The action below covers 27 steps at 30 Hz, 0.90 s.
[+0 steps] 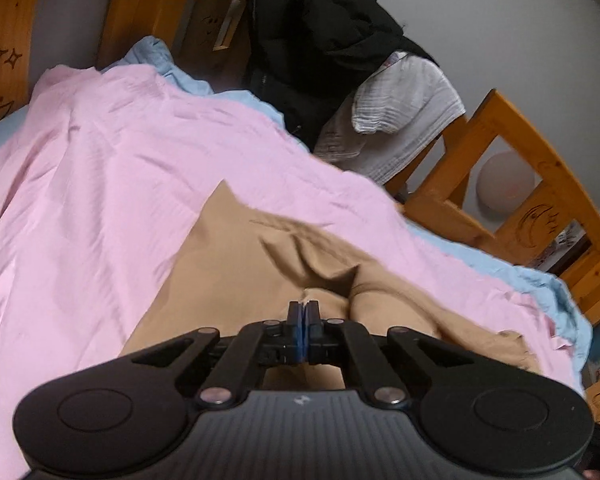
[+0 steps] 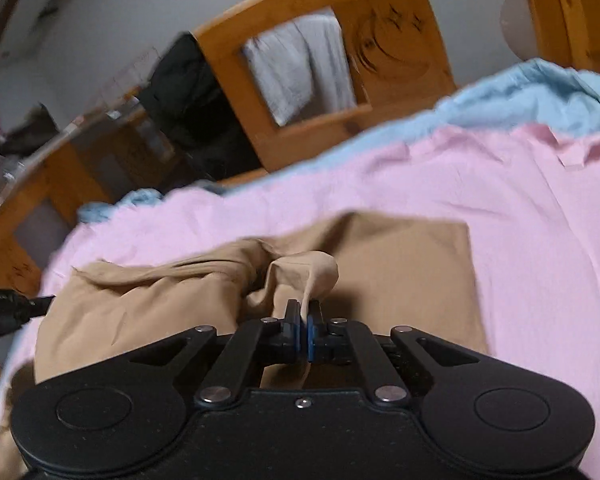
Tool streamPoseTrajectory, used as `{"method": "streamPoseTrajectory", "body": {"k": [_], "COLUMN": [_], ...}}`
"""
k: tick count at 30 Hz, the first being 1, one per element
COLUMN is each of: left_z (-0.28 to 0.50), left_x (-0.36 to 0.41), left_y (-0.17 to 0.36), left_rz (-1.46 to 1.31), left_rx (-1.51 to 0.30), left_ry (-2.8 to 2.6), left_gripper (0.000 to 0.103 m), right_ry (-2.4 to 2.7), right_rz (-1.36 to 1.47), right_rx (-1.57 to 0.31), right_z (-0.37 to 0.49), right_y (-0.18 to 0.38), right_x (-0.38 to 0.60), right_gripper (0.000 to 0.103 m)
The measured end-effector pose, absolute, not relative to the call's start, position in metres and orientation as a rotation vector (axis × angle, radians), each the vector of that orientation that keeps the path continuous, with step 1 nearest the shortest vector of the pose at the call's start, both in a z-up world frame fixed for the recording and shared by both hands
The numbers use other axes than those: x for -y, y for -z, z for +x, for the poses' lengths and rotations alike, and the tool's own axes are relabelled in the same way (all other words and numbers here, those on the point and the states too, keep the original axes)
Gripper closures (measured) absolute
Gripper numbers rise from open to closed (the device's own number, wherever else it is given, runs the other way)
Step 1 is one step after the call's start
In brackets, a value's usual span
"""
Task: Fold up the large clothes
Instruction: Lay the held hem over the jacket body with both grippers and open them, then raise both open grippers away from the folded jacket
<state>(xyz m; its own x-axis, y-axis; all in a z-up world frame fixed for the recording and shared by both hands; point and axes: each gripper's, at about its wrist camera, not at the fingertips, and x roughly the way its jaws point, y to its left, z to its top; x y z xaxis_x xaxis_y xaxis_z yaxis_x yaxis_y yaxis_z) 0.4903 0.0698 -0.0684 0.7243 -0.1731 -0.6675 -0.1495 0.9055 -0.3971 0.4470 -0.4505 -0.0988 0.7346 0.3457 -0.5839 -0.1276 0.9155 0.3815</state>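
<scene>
Jaws of the right gripper [image 2: 303,322] pinch a fold of the tan cloth [image 2: 400,264]. Left gripper [image 1: 302,322] jaws are together. That cloth lies on a pink sheet [image 1: 100,184] on the bed.

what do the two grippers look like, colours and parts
Both look alike. The left gripper and right gripper are matte black, with two round side housings, angled linkage bars joined by silver rivets, and short black fingers faced with blue pads. The left body is ribbed with a small white mark; the right body has a silver screw. No sleeves or hands show.
</scene>
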Motion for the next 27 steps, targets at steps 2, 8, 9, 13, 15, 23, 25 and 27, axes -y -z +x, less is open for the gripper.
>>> {"method": "streamPoseTrajectory", "body": {"k": [2, 8, 9, 13, 15, 23, 25, 27], "left_z": [0.488, 0.468, 0.463, 0.444, 0.448, 0.494, 0.499, 0.5], "left_x": [-0.073, -0.067, -0.062, -0.037, -0.018, 0.037, 0.033, 0.03], "left_y": [0.079, 0.064, 0.057, 0.033, 0.03, 0.075, 0.08, 0.078], "left_rz": [-0.432, -0.318, -0.276, -0.186, -0.168, 0.055, 0.025, 0.014], "left_rx": [-0.809, -0.808, -0.791, -0.672, -0.657, -0.821, -0.842, -0.85], "left_ry": [0.01, 0.036, 0.044, 0.089, 0.163, 0.187, 0.188, 0.194], "left_gripper": [0.103, 0.092, 0.08, 0.051, 0.048, 0.047, 0.047, 0.048], "right_ry": [-0.236, -0.238, -0.229, -0.184, -0.241, -0.376, -0.367, -0.349], "right_rz": [0.311, 0.269, 0.232, 0.007, -0.067, -0.137, -0.081, -0.031], "right_rx": [-0.701, -0.69, -0.676, -0.518, -0.479, -0.534, -0.574, -0.57], "right_z": [0.446, 0.441, 0.437, 0.414, 0.413, 0.437, 0.445, 0.443], "right_y": [0.104, 0.099, 0.094, 0.07, 0.064, 0.099, 0.116, 0.113], "right_x": [0.456, 0.462, 0.46, 0.448, 0.434, 0.375, 0.381, 0.39], "right_gripper": [0.101, 0.092, 0.082, 0.058, 0.058, 0.06, 0.054, 0.052]}}
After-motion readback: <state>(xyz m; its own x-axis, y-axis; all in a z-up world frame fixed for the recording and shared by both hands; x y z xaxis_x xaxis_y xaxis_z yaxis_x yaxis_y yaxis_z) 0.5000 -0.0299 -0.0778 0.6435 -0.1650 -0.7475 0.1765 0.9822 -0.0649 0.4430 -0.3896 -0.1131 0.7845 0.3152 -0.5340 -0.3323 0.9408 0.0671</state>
